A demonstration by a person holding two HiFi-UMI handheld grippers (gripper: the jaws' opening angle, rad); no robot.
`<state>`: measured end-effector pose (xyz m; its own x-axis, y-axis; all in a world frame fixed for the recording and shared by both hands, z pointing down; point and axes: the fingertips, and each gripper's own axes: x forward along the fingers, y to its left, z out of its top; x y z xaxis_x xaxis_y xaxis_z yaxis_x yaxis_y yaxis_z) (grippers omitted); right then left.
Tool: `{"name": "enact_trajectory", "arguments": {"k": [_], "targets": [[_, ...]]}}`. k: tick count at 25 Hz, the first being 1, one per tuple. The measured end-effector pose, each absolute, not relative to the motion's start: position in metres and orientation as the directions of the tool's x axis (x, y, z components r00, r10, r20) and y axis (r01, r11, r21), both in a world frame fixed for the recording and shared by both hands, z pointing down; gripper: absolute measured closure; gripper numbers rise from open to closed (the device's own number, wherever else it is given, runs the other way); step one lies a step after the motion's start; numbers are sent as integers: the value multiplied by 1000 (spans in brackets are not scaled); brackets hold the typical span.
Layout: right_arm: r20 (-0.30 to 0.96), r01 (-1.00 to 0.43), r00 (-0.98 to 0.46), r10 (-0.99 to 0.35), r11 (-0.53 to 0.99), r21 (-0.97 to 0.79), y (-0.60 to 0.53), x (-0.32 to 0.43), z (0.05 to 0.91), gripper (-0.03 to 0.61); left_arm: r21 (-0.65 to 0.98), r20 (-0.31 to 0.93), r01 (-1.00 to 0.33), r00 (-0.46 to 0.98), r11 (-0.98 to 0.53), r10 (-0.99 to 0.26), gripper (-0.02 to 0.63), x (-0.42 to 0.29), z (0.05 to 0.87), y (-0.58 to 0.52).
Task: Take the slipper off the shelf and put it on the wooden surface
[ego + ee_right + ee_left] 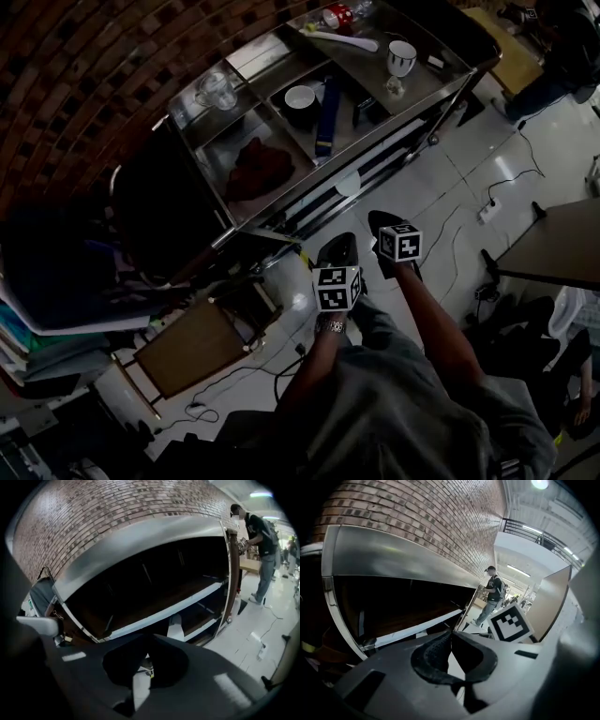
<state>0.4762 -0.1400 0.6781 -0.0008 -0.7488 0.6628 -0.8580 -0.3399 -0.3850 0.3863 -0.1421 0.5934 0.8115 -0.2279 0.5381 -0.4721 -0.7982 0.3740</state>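
Both claws are shut tight and hold nothing. In the left gripper view the left claw (pixel 451 634) has its two tips touching. In the right gripper view the right claw (pixel 149 638) is closed the same way.

The head view looks down on the top of the metal cart (pixel 281 200), which the gripper views do not show. On it are a cup (pixel 401 56), a bowl (pixel 300 97), a glass jar (pixel 217 89) and a red cloth (pixel 258 167). Only this view shows the wooden surface (pixel 187 347), low at the left and well apart from both claws. The left claw (pixel 337 250) and right claw (pixel 384 225) are side by side, near the cart's front.

The gripper views look in under the cart's top, at dark shelves. A pale shape (pixel 177 629) sits on a low shelf; it may be the slipper, but I cannot tell for sure. The head view shows it too (pixel 349 183). The left gripper view does not show it.

Both gripper views show a brick wall (pixel 440 517) and a person (pixel 260 550) standing far off.
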Motion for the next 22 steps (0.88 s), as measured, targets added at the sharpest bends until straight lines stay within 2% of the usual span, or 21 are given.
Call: {"name": "enact_trajectory", "arguments": {"k": [4, 9, 12, 16, 22], "targets": [[669, -775, -4, -744, -421, -472, -156, 507, 740, 545, 329, 546, -482, 798, -812, -253, 610, 401, 618, -152], [620, -498, 11, -785, -542, -677, -166, 544, 841, 415, 276, 536, -455, 804, -847, -257, 611, 418, 653, -161], [568, -361, 48, -822, -544, -757, -179, 555, 889, 370, 257, 528, -460, 803, -850, -275, 610, 419, 685, -171], [548, -335, 27, -836, -524, -783, -207, 554, 958, 302, 238, 517, -474, 801, -848, -302, 609, 411, 733, -189], [554, -280, 69, -829, -549, -787, -239, 565, 1052, 301, 232, 497, -515, 792, -825, -354, 610, 391, 782, -210]]}}
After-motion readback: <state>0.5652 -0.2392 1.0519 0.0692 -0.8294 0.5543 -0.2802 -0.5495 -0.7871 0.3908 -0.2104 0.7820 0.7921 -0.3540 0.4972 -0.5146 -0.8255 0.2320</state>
